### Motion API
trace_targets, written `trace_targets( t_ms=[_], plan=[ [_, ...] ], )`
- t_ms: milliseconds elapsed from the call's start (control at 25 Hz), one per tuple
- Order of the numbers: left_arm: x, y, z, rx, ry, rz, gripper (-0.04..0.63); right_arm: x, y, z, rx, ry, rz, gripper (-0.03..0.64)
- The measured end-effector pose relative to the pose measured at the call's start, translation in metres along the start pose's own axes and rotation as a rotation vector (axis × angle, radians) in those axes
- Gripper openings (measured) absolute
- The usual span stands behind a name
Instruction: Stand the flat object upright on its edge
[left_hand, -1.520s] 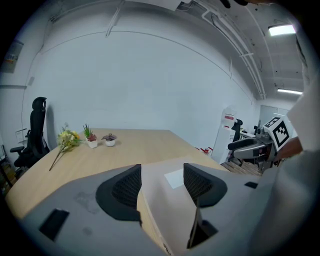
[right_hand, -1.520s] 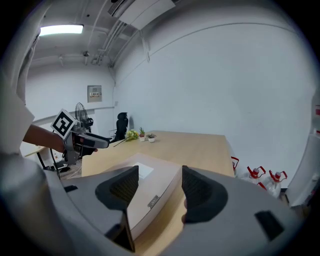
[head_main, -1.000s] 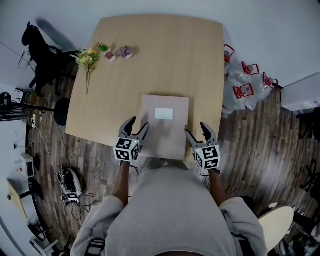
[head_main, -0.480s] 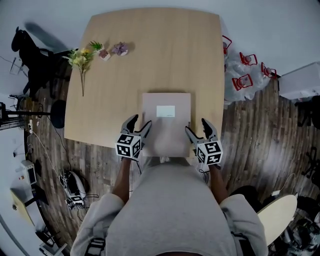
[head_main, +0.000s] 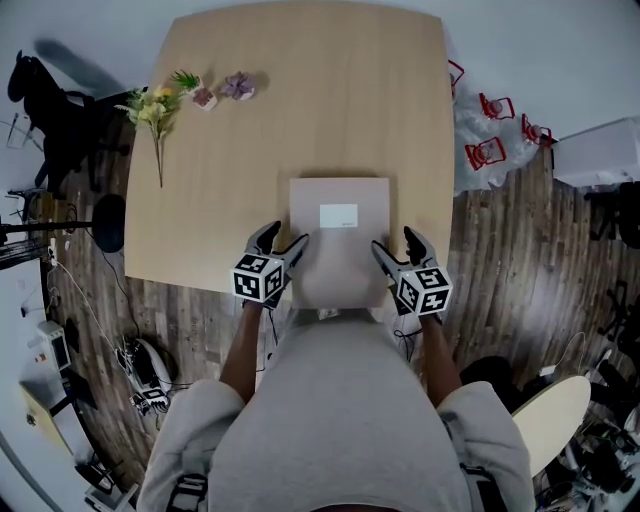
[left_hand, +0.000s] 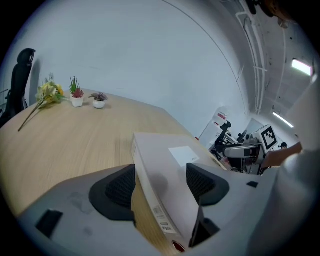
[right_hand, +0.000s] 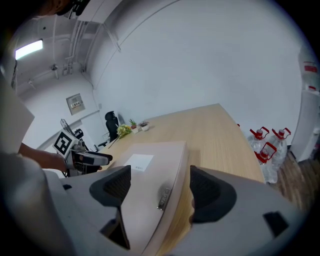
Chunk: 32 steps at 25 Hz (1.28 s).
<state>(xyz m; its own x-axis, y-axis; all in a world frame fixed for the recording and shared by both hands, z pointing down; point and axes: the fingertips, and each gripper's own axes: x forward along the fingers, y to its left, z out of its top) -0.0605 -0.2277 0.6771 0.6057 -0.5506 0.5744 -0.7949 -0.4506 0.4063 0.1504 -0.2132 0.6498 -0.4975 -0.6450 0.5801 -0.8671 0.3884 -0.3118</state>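
A flat beige box (head_main: 340, 250) with a white label (head_main: 338, 214) lies on the wooden table (head_main: 300, 100), its near end at the table's front edge. My left gripper (head_main: 284, 240) straddles the box's left edge near the front corner. In the left gripper view the box (left_hand: 165, 165) sits between the jaws, which have just been opening, and the pads do not press on it. My right gripper (head_main: 396, 243) straddles the right edge. There the box (right_hand: 150, 185) lies between wide jaws, with a gap at the outer pad.
Yellow flowers (head_main: 152, 108) and two small potted plants (head_main: 204, 96) stand at the table's far left. Red-handled water jugs (head_main: 490, 150) sit on the floor to the right. A black chair (head_main: 50, 110) and cables are on the left.
Both grippers have sunk and closed in on the box's near corners, so each now has an edge of the box between its jaws. The box has stayed flat in place.
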Motion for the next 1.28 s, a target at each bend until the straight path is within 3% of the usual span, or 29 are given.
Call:
trace_targets(
  t_ms=[560, 1280],
  plan=[
    [0.022, 0.005, -0.009, -0.096, 0.043, -0.070, 0.326, 0.038, -0.011, -0.024, 0.155, 0.122, 0.106, 0.397],
    [0.044, 0.003, -0.021, -0.178, 0.152, -0.176, 0.342, 0.071, -0.012, -0.039, 0.239, 0.237, 0.193, 0.439]
  ],
)
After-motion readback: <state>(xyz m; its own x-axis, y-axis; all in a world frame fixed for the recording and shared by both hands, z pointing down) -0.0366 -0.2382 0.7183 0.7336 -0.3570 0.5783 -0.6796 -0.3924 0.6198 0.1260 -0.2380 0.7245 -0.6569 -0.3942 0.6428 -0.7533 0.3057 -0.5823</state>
